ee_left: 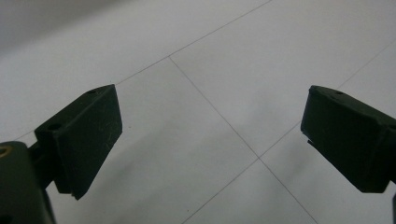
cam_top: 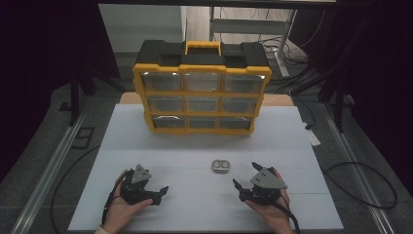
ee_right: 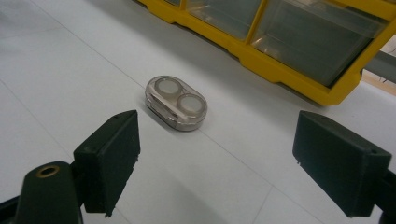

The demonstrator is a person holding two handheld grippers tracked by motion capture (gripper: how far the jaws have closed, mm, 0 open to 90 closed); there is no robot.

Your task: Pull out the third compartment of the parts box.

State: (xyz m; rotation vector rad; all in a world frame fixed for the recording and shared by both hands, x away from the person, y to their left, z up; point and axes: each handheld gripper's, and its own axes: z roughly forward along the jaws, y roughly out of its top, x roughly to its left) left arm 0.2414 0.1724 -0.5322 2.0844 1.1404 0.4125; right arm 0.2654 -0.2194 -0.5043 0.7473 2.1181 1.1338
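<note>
A small oval silver case with 2 round clear windows in its lid (ee_right: 176, 103) lies flat on the white bench (cam_top: 146, 131), between the 2 grippers and a little forward of them, nearer the right one. Behind it, well apart, stands a yellow and black plastic organiser with 9 clear drawers in 3 rows (cam_top: 201, 87), all drawers looking closed.

The right gripper (ee_right: 215, 158) rests low in the person's right hand (cam_top: 272, 207), its jaws spread wide and holding nothing; in the right gripper view the case sits ahead of the gap and toward the left jaw, turned at a slant to the jaw line. The left gripper (ee_left: 210, 135) lies in the left hand (cam_top: 119, 207), jaws also wide and empty, over bare bench.

The step in hand appears to be reaching for the case with the right gripper. To do it well, I would judge that the gripper should first shift so the case is centred between the jaws, then turn so the pads meet the 2 long flat sides, not the rounded ends, where they could slip. Come down low enough to catch the side wall below the lid. Its polished shell looks slippery, so close slowly and squarely; a skewed bite may skate it across the smooth bench.
</note>
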